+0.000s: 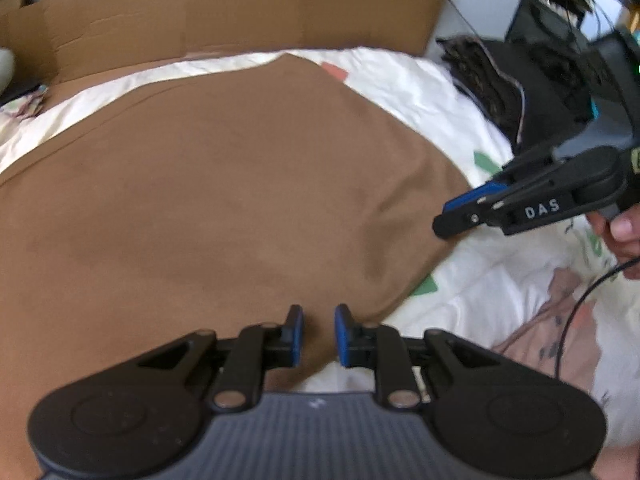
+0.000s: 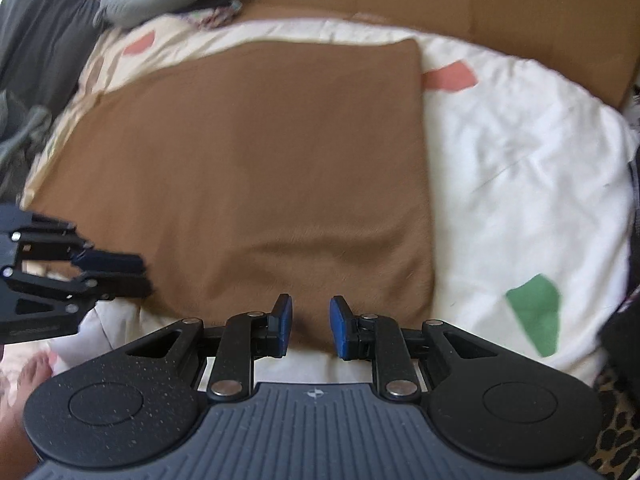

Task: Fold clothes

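I see the brown cloth (image 2: 256,168) lying flat on the white bedsheet (image 2: 520,168). My left gripper (image 1: 319,334) and right gripper (image 2: 310,326) hover above its near edge — jaws apart, nothing between them.

1. Two black plastic grippers, left gripper (image 1: 319,334) and right gripper (image 2: 310,328), each with two thin fingers.
2. Blue pads (image 1: 341,334) on the inside of the fingers.
3. Round black discs on both sides, with a grey ribbed part in the middle.
4. Shiny silver screws (image 2: 224,387) at the joints.
5. White letters "DAS" (image 1: 542,208) on the side of one gripper.
6. A thin black cable (image 1: 576,312) hanging in a curve.
7. A bare hand (image 1: 624,236) around the handle, no sleeve to see.
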A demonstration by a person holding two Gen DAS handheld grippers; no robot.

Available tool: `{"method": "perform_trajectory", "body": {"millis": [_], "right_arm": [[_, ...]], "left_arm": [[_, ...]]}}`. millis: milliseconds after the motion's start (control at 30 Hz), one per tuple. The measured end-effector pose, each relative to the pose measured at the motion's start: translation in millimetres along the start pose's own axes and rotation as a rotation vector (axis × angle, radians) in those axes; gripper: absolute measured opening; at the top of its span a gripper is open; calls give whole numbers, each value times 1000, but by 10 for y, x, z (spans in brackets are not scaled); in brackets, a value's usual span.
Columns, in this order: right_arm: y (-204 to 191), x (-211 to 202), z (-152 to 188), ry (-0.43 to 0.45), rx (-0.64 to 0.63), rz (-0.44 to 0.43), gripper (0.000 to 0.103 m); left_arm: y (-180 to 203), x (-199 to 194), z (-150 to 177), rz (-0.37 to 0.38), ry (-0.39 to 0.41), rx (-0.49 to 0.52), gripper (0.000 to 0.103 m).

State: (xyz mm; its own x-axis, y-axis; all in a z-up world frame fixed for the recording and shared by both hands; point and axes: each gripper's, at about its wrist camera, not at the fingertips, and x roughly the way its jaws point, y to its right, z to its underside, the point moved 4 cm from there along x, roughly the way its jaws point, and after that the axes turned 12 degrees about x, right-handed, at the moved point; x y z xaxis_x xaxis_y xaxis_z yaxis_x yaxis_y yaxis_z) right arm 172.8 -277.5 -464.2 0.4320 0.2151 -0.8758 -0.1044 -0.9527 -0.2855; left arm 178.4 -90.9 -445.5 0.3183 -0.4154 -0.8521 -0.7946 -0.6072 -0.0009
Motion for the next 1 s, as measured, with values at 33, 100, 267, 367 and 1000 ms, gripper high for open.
{"method": "perform_trajectory", "body": {"millis": [33,100,267,367,1000], "right_arm": [[10,12,16,-5,-2,4,27],[50,27,40,-12,1,13,26],[166,20,43,-10,31,28,26],[200,5,49,-5,40,33,26],[282,31,63,-9,24,48,25]], "left_arm": [[-1,17,26,2,-9,-2,18],[-37,-13,104,-8,-20,-17,18],[-167,-177,290,-46,-28,-71,20],[-316,-295,366,-76,-15,-140,20],[-725,-580,865,-224,-73,-317,19]]}}
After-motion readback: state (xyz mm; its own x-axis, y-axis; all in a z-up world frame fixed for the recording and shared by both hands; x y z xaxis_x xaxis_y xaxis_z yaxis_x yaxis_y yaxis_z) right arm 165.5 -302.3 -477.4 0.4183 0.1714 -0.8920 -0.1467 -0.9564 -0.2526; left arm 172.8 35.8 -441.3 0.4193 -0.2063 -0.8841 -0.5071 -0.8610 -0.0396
